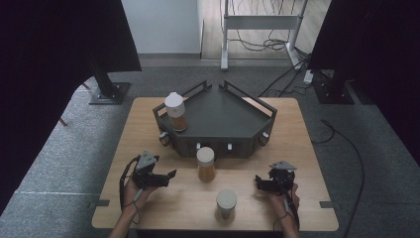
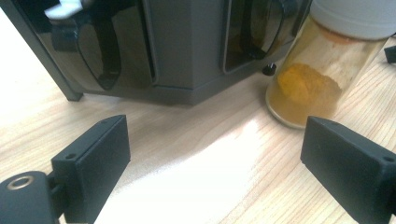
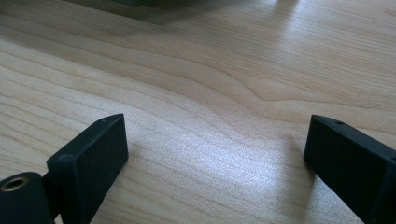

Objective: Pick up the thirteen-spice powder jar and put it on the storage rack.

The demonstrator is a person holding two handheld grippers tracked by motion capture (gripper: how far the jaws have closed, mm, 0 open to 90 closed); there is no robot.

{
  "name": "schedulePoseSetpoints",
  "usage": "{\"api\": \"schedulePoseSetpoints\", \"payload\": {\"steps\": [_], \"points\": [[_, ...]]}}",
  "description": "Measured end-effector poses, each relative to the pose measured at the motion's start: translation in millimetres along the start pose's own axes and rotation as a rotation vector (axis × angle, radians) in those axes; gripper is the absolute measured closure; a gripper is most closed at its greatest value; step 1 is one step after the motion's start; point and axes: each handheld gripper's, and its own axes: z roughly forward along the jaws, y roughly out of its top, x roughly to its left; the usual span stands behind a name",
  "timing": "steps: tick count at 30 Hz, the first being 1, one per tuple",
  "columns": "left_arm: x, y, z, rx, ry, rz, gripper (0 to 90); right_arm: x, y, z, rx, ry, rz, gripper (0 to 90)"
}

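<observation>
Three glass jars with white lids are on the scene. One jar [image 1: 176, 112] of amber contents stands on the left end of the dark corner rack [image 1: 223, 119]. A second amber jar [image 1: 205, 164] stands on the table just in front of the rack. A third jar [image 1: 226, 202] stands near the front edge. My left gripper [image 1: 170, 175] is open, low over the wood left of the second jar. In the left gripper view that jar [image 2: 306, 88] is ahead to the right, beyond the open gripper [image 2: 215, 144]. My right gripper [image 1: 259, 181] is open with bare wood between its jaws [image 3: 215, 140].
The rack's glossy front [image 2: 187, 46] rises close ahead of the left gripper. The wooden table [image 1: 148, 119] stands on grey carpet. Black curtains hang at both sides, and cables and a white stand lie on the floor behind.
</observation>
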Motion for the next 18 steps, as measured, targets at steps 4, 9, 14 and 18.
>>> {"api": "schedulePoseSetpoints", "payload": {"steps": [4,9,14,18], "points": [[-1.8,-5.1,2.9,0.002,0.0,-0.002,8.0,0.0,0.0,0.0,0.0,0.0,0.0,5.8],[-3.4,-10.0,5.1,0.006,0.002,-0.002,8.0,-0.1,0.0,0.0,0.0,0.0,0.0,5.8],[-5.7,-14.9,7.6,0.013,0.012,0.003,8.0,-0.1,0.0,0.0,0.0,0.001,0.0,5.8],[-6.4,-18.7,9.3,0.021,0.014,-0.002,8.0,-0.3,0.0,0.0,0.0,0.001,0.0,5.8]]}}
